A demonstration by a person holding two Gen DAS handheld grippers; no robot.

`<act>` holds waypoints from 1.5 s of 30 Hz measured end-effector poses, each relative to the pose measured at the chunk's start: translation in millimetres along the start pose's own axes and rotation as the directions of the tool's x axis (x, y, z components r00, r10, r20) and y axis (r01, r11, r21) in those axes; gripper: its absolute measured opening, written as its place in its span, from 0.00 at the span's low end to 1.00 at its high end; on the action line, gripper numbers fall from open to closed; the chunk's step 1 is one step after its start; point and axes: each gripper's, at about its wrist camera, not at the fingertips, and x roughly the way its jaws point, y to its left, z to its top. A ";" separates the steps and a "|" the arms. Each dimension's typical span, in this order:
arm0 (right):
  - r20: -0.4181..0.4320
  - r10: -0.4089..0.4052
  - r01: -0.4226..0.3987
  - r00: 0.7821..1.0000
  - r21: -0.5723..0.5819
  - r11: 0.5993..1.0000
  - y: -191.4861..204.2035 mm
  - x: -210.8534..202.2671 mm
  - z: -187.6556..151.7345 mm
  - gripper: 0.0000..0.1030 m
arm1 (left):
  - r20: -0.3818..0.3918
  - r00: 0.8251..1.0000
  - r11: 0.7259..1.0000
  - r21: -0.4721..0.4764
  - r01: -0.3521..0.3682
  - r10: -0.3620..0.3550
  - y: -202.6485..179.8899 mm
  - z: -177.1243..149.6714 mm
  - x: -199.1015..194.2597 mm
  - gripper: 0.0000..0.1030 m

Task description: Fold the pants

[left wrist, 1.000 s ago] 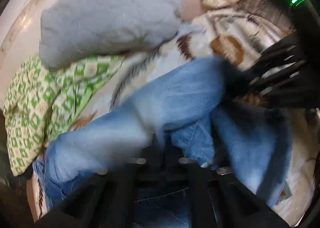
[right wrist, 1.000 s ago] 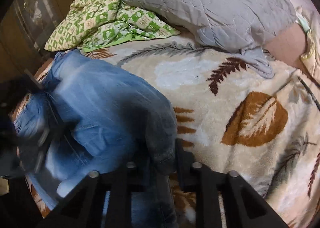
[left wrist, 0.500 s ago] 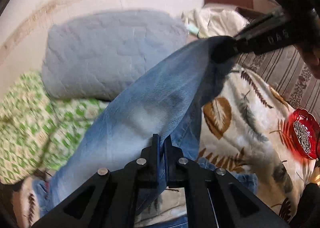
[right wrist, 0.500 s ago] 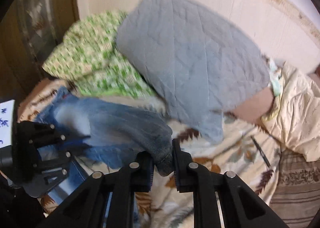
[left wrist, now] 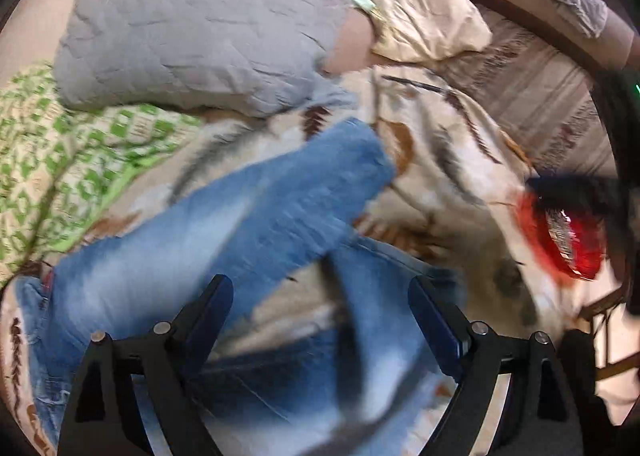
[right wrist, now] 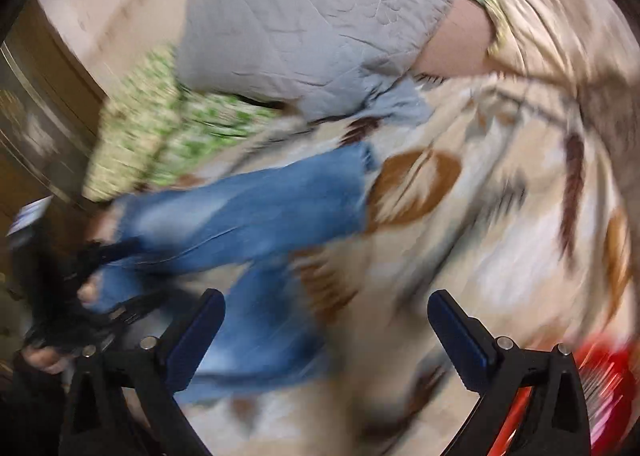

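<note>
A green-and-cream checked quilt (left wrist: 60, 160) lies at the bed's left edge under a grey quilted pillow (left wrist: 200, 28). The faded blue denim pants (left wrist: 240, 224) sprawl mid-bed on the cream leaf-print fleece blanket (left wrist: 448, 176), a red glass dish (left wrist: 560, 240) at the right edge. Left tongs (left wrist: 320, 316) and right tongs (right wrist: 326, 332) both gape wide, holding nothing.

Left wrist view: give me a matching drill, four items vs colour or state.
Items:
1. jeans
2. quilted pillow
3. left gripper
4. dish

Colour or state:
A. red
B. open, holding nothing
C. grey
D. blue, lying on the leaf-print blanket

Pairs: 1-D, 2-C, 3-B, 4-A
</note>
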 end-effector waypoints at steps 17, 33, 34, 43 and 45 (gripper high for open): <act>0.019 0.080 -0.079 0.997 0.479 0.874 -12.8 93.7 -103.9 0.26 | -0.297 0.933 0.956 -0.267 0.124 -0.204 -3.5 27.4 122.9 0.58; 0.373 -0.083 -0.066 0.924 0.371 0.926 8.0 -57.0 -164.6 0.05 | -0.191 0.943 0.938 0.166 0.304 -0.272 -140.1 55.1 39.7 0.09; 0.352 -0.109 -0.040 0.930 0.389 0.921 3.0 -57.6 -168.3 0.05 | -0.213 0.944 0.942 0.169 0.289 -0.251 -146.2 53.3 51.1 0.09; 0.244 -0.256 0.095 0.936 0.524 0.846 -33.9 -71.0 -194.0 0.94 | -0.159 0.974 0.986 0.005 0.166 -0.163 -128.7 43.4 67.8 0.86; 0.270 -0.260 0.104 0.927 0.482 0.870 -29.0 -79.0 -186.5 0.94 | -0.106 0.978 0.984 -0.027 0.177 -0.179 -110.2 37.4 38.0 0.88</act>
